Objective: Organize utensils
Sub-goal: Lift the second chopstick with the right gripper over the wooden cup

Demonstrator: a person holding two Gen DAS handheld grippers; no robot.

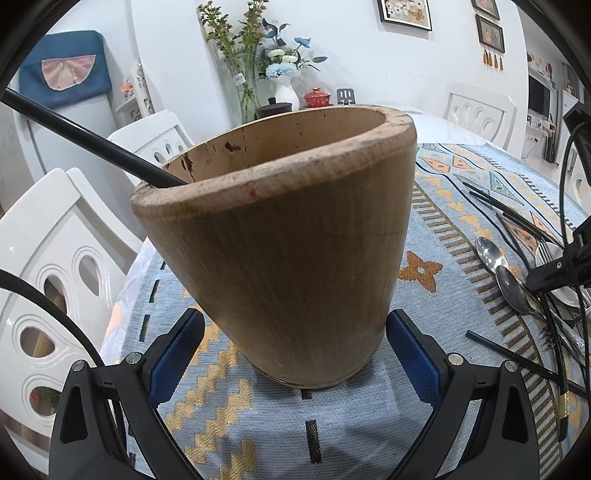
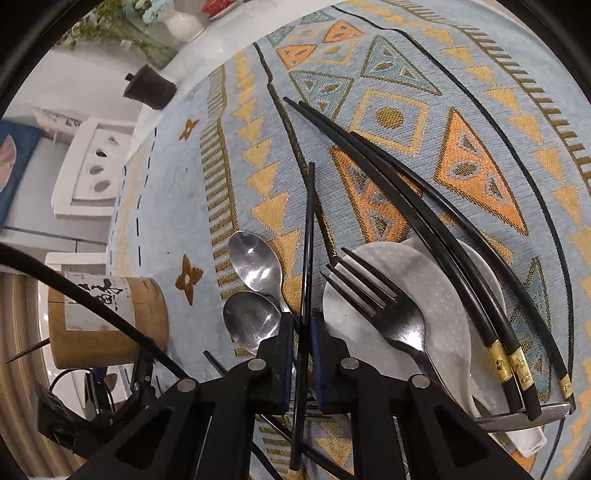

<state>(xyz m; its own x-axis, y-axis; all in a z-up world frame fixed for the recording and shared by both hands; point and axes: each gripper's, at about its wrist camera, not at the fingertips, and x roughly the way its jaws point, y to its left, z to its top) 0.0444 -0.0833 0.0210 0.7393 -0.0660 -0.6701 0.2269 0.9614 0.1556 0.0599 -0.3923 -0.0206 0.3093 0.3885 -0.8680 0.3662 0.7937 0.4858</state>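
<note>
A single black chopstick (image 2: pixel 307 236) stands pinched between the blue pads of the right tongs (image 2: pixel 303 332), whose jaws are narrowed onto its slim shaft; it rises out of a jumble of cutlery on the bench (image 2: pixel 166 206). Just beside the tongs lie two polished steel spoons (image 2: pixel 255 266), bowls up and overlapping, and a dark steel fork (image 2: pixel 373 291) resting on a white speckled ceramic spoon (image 2: pixel 443 321). Three more black chopsticks with gold bands (image 2: pixel 436 236) cross the white spoon at a slant. Well apart to the left, the bamboo utensil holder (image 1: pixel 291 236), a tall, worn, matte cylinder with a thick rim, stands tilted between the blue pads of the left tongs (image 1: pixel 295 354), which are spread wide and pressing its base on either side; one black chopstick (image 1: pixel 92 140) leans out over its rim. The bench is covered by a woven pale-blue cloth (image 1: pixel 436 236) patterned with orange and gold triangles, diamonds and black dashes. White chairs with oval cut-outs (image 1: pixel 55 280) ring the bench. At its far edge stand a white vase of blue and white flowers (image 1: pixel 286 74), a red lidded cup (image 1: pixel 317 98) and a dark brown pot (image 1: pixel 273 109), below framed pictures (image 1: pixel 406 13) on a white wall
</note>
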